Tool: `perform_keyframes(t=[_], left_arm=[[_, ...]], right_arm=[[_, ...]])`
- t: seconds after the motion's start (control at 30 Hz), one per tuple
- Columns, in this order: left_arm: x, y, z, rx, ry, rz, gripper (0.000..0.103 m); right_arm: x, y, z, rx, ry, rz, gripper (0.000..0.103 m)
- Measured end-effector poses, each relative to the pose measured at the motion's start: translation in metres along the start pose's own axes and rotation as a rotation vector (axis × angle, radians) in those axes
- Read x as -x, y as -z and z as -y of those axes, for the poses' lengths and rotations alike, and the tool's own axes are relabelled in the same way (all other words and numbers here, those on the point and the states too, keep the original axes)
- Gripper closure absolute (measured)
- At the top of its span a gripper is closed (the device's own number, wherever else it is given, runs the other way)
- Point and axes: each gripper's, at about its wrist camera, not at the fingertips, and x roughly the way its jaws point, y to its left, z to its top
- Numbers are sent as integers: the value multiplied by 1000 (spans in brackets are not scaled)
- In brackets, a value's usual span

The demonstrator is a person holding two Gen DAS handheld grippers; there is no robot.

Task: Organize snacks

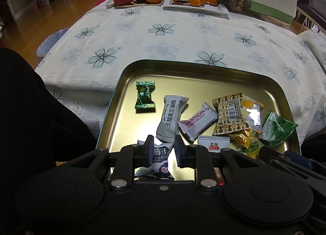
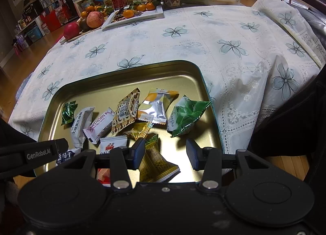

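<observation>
Snacks lie loose in gold tin tray (image 1: 130, 76) on flower-cloth counter (image 1: 163, 37). Left claw (image 1: 162, 149) parted, pads not pressing; blueberry packet (image 1: 161, 161) sits below and between its fingers. Ahead-left of it: green candy (image 1: 145, 97). Straight ahead: grey sesame bar (image 1: 170, 117), then hawthorn pack (image 1: 198, 122) to its right. Right claw (image 2: 165, 151) open wider, nothing gripped; yellow patterned packet (image 2: 156, 163) lies beside its left finger. Ahead-right of it: green leaf pouch (image 2: 188, 116).
</observation>
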Motion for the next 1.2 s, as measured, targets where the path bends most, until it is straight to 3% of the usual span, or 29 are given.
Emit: perform_keyframes(t=[1.2], left_arm=[[-3,1,-4,20,-22,-13,72]], right_arm=[[-1,0,2,-8,0,-5,56]])
